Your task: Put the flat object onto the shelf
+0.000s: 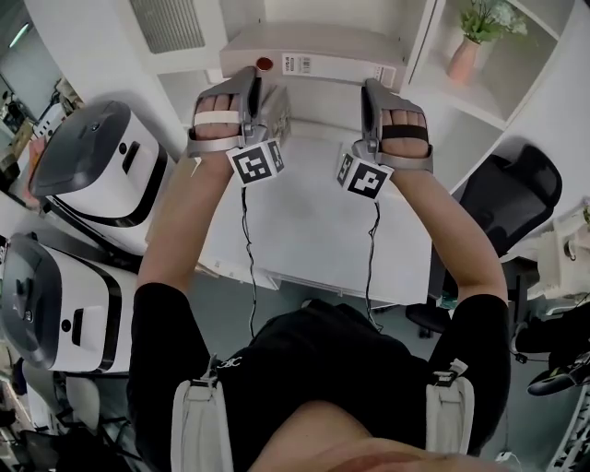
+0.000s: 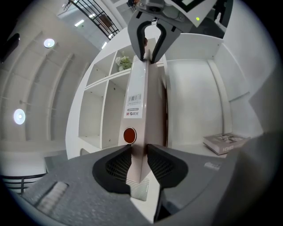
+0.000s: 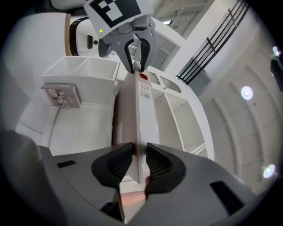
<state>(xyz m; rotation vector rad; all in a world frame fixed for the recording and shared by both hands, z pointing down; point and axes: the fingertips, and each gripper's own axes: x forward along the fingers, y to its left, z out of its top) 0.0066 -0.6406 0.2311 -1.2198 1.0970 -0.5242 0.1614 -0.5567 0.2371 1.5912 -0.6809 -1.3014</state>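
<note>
Left gripper [image 2: 139, 164] pinches one end of the flat file box [image 2: 140, 95], with both pads pressed on its faces. Right gripper [image 3: 139, 164] pinches the opposite end the same way. The box spans straight between the two grippers, and its narrow side with the red dot and barcode label faces the head view. The white shelf [image 2: 99, 110] stands just ahead of both grippers. A plant [image 1: 484, 23] sits in a compartment ahead and right of the right gripper. A book [image 2: 223, 142] lies flat to the right of the left gripper.
</note>
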